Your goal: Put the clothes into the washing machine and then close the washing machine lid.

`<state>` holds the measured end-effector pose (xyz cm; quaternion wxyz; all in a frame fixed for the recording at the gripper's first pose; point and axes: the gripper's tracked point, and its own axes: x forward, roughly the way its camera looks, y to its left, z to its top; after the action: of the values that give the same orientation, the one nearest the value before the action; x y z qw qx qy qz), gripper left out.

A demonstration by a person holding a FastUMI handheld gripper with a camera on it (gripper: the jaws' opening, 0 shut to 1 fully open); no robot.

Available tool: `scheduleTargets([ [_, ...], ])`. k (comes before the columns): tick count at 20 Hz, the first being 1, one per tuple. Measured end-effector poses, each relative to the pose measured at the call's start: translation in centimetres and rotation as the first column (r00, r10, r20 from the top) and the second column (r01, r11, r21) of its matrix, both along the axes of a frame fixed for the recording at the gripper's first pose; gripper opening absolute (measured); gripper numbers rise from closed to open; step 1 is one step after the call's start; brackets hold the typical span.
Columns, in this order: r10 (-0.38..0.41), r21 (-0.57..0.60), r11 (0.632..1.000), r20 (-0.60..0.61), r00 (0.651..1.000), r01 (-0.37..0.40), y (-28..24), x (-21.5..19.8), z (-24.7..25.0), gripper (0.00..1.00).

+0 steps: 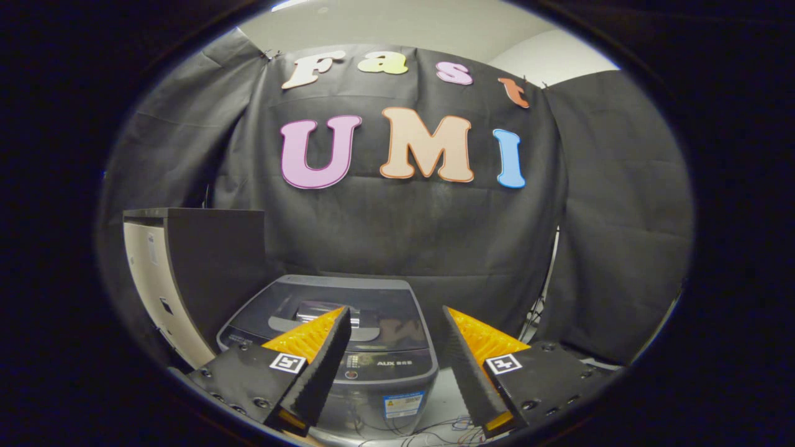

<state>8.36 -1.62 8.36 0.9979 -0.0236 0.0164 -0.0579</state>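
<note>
A: Going from the left, there is a dark cabinet (205,267) with a pale side panel, standing just beside the washing machine (348,347). The machine sits below and beyond the gripper (395,313), and its lid (335,316) looks to be down, flat and glossy over the tub.

B: And the clothes?

A: None can be seen near the machine or between the fingers. Judging from that, the task is either at its very start, with the lid yet to be lifted and the clothes yet to be fetched, or at its end with the load already inside. The frame cannot settle which.

B: The gripper itself?

A: Its fingers stand wide apart, holding nothing and touching nothing, well above the machine. If the lid must be raised, the next move calls for lowering toward its front edge and catching it squarely.
</note>
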Motion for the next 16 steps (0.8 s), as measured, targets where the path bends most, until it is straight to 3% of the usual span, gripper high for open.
scheduleTargets([
  [9, 0.059, -0.088, 0.995, 0.076, 0.995, -0.052, 0.2, -2.7, -1.2, 0.90],
  [16, 0.102, -0.055, 0.994, 0.087, 0.991, -0.097, 0.9, -4.1, -2.9, 0.90],
])
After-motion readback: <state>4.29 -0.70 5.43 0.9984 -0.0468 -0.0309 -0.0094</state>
